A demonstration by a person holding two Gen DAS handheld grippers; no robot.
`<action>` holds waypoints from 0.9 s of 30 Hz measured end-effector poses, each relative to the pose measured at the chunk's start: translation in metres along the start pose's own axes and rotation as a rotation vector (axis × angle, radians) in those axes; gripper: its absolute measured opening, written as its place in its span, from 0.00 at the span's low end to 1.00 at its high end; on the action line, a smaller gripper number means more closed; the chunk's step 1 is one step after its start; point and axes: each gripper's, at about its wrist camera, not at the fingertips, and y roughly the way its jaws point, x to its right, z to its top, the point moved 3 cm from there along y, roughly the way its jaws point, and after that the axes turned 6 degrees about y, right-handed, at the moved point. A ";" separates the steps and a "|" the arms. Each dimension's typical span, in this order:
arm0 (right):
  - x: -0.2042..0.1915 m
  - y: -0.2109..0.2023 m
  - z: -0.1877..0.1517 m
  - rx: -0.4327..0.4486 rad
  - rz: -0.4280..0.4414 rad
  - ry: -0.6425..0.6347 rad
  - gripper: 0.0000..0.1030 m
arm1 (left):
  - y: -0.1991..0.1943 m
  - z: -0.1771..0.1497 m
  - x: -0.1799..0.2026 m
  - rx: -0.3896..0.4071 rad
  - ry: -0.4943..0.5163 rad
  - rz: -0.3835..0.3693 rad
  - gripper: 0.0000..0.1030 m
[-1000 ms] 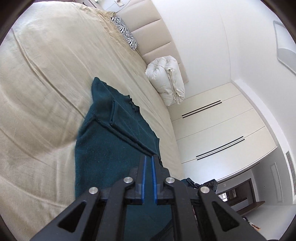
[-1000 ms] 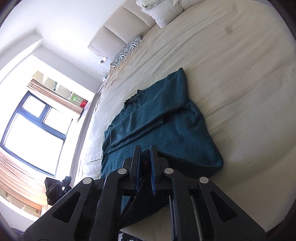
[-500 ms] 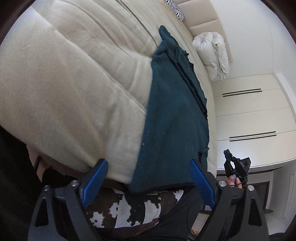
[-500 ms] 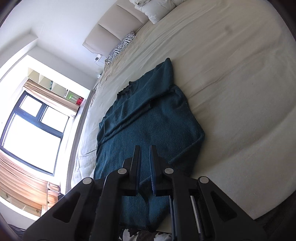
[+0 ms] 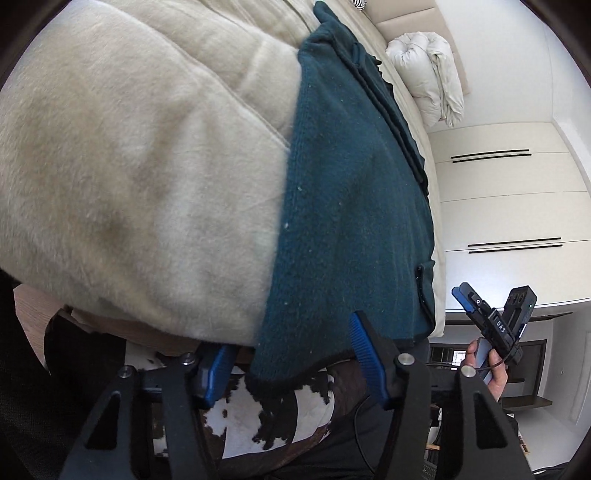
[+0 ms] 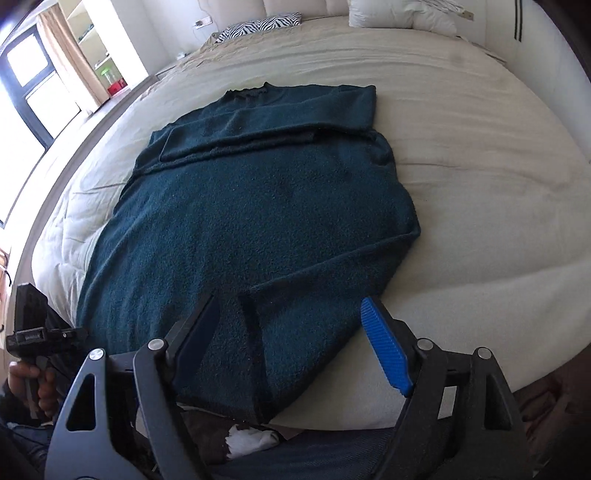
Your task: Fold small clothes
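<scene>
Both tongs are spread wide right now, nothing pinched in either. Your left tongs [image 5: 293, 360] sit low at the foot edge of the bed [image 5: 129, 177], blue pads apart, with the hem of the sweater [image 5: 351, 221] hanging down between them; the fabric isn't clamped, and whether a pad brushes it I can't tell. In that same view your right tongs [image 5: 466, 295] show up off to the right, held in your right hand [image 5: 487, 363], just past the sweater's corner.

The sweater itself is dark teal, laid flat on the beige bed cover with the bottom edge draped over the mattress edge toward you. From the right wrist view you can see the whole sweater [image 6: 258, 206]: neck at the far end, both sleeves folded across the chest, and one bottom corner flipped over on the right side. Your right tongs [image 6: 295, 339] hover over that lower hem, left pad above the fabric, right pad just off its edge over the bare bed [image 6: 498, 184]. Your left hand [image 6: 31, 384] is at the far left of that view gripping the other handle.

Further back there's a zebra pillow [image 6: 258, 26] by the headboard and a rolled white duvet [image 5: 428, 74] beside the wardrobe [image 5: 509, 206].
</scene>
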 end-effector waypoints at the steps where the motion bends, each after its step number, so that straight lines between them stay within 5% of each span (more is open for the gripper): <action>1: -0.011 0.007 -0.002 -0.017 -0.034 -0.044 0.77 | 0.000 0.000 -0.002 0.002 -0.006 -0.005 0.54; 4: -0.034 0.025 -0.004 -0.035 -0.081 -0.123 0.77 | -0.002 0.000 -0.005 0.011 -0.010 -0.006 0.44; 13: -0.040 0.064 0.001 -0.074 -0.150 -0.029 0.72 | -0.014 -0.003 0.006 0.037 0.077 0.021 0.26; 24: -0.042 0.070 -0.006 -0.058 -0.233 -0.076 0.16 | -0.019 -0.012 0.022 0.016 0.134 0.079 0.16; 27: -0.035 0.061 -0.009 -0.034 -0.225 -0.033 0.14 | -0.017 -0.012 0.033 0.019 0.163 0.078 0.09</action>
